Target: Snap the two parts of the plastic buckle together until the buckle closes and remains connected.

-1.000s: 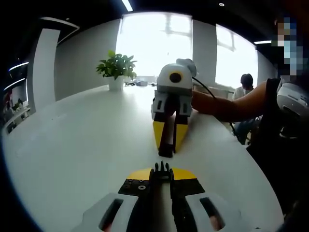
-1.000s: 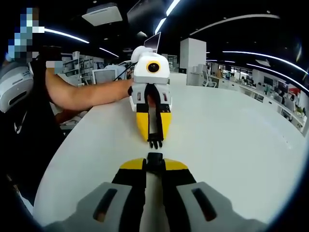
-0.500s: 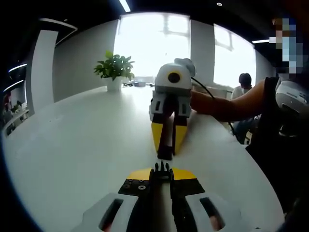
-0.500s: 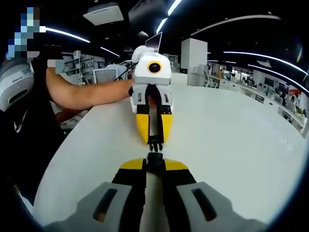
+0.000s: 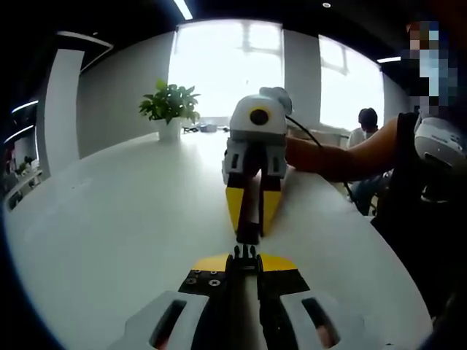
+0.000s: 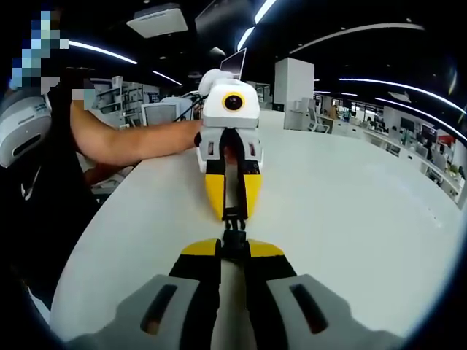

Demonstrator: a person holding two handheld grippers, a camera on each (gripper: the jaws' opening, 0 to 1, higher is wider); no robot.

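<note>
The black pronged buckle half (image 5: 245,253) sticks out of my left gripper (image 5: 245,260), which is shut on it. Facing it, my right gripper (image 5: 248,230) is shut on the black socket half (image 5: 248,233). The prong tips touch the socket mouth; how deep they sit I cannot tell. In the right gripper view the socket half (image 6: 233,241) sits between my right gripper's (image 6: 233,246) yellow jaws, and the pronged half (image 6: 232,218) in the left gripper (image 6: 233,213) meets it end to end. Both grippers hover just above the white table (image 5: 124,211).
A potted plant (image 5: 169,108) stands at the table's far end before a bright window. A person's arm (image 5: 343,157) holds the right gripper; another person (image 5: 367,124) sits behind. In the right gripper view, the arm (image 6: 131,142) and office desks (image 6: 394,135) lie beyond the table.
The two grippers have come closer head-on. The gap between the buckle halves has closed, and the prongs now touch the socket.
</note>
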